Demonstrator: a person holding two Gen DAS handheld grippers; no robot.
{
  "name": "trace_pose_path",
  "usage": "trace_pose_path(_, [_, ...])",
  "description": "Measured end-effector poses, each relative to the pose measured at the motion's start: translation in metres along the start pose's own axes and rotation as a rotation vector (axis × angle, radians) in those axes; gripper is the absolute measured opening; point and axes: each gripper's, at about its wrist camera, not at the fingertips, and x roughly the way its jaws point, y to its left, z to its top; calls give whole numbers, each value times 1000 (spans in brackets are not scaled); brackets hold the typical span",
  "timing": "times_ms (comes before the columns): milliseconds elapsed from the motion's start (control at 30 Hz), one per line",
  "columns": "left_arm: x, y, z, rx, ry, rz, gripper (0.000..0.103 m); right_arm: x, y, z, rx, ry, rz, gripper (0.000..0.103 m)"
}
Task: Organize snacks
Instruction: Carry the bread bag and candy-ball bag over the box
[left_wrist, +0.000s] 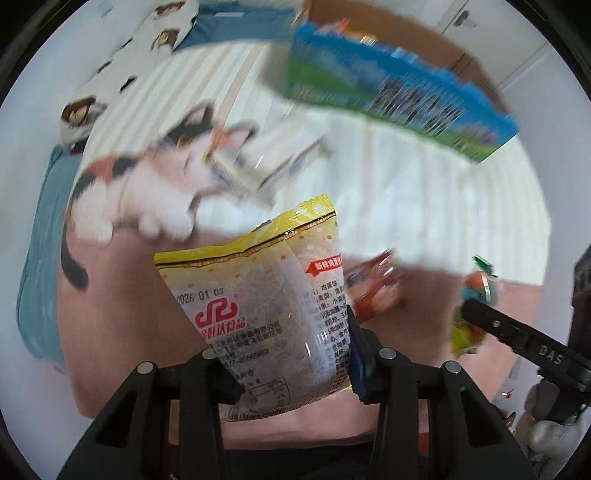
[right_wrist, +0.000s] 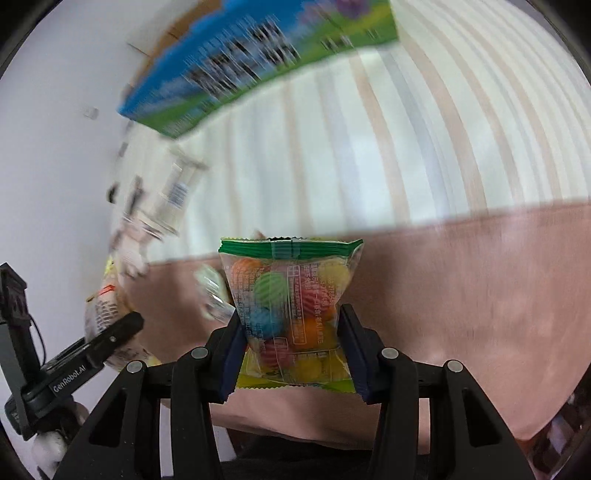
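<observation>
Yellow snack packet (left_wrist: 266, 306), one candy bag (right_wrist: 290, 314), one box (left_wrist: 399, 96)

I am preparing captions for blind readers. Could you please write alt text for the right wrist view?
The right gripper holds a clear packet of colourful striped candy balls between its fingers, above a pink cloth. Behind lie striped white bedding and a blurred blue-green box; at the left, the left gripper holds another packet.
</observation>
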Motion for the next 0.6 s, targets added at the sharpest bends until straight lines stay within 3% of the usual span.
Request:
trace_pose_path(267, [-42, -36, 87, 91, -85, -83, 39, -70, 29, 71, -35, -127, 99, 51])
trace_pose_path(433, [-54, -58, 157, 112, -109, -97, 40, -90, 52, 138, -55, -217, 69, 51])
trace_pose_path(600, [-52, -70, 223, 129, -118, -74, 40, -102, 56, 206, -48, -240, 39, 51])
